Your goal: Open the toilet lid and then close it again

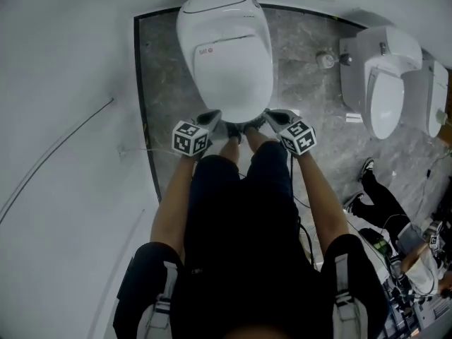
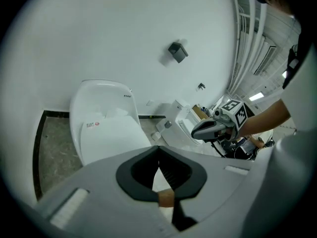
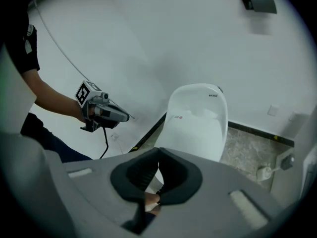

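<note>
Nearest me, both tools are pinched shut on nothing: the left gripper point(image 2: 159, 165) at eleven o'clock, the right gripper point(image 3: 158, 170) at one. They flank the front rim, I judge so each can work one side. At twelve o'clock the toilet lid point(image 1: 226, 62) lies down on the bowl. A urinal point(image 1: 385, 83) stands at two.

Grey left tongs point(image 1: 213, 116), right tongs point(image 1: 272, 114); black clothes point(image 1: 240, 224).
</note>
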The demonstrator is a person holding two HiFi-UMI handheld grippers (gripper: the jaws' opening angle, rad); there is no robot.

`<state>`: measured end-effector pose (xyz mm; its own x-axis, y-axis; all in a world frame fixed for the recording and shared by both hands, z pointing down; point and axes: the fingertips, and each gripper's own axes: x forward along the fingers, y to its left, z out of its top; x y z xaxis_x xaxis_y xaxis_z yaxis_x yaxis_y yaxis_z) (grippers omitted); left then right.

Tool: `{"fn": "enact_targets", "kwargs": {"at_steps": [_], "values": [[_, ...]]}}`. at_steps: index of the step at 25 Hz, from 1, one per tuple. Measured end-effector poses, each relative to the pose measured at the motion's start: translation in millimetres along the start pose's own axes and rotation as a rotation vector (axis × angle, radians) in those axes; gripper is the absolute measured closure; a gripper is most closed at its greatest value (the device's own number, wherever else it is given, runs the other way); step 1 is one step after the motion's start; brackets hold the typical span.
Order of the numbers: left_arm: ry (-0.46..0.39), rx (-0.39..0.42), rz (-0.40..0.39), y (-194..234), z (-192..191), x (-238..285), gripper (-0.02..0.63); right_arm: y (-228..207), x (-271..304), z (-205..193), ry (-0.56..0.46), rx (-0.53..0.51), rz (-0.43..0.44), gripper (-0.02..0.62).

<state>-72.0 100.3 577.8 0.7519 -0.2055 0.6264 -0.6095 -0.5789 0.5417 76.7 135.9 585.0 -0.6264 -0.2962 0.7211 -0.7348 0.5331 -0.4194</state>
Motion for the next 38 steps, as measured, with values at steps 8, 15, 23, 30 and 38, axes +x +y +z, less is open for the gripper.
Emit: {"fn": "enact_targets", "kwargs": {"at_steps": [8,15,23,30,38], "values": [[-0.075,0.148,-0.036,-50,22,-87,0.596,78,-46,53,-0.115,-0.141,-0.045,0.591],[-0.164,0.214,-0.037,-96,78,-121,0.595,97,-90,108,-0.215,-0.196,-0.056,0.591],[-0.161,0.324,-0.030,-109,83,-140,0.597,115,-98,114,-0.221,-0.237,-0.093,0.591],[-0.168,0.321,-0.034,-128,102,-112,0.596,88,-114,103,-0.198,-0.195,-0.079,0.591],[-0.165,0.347,-0.065,-130,102,-112,0.595,95,-114,115,-0.204,-0.203,-0.081,0.591]]}}
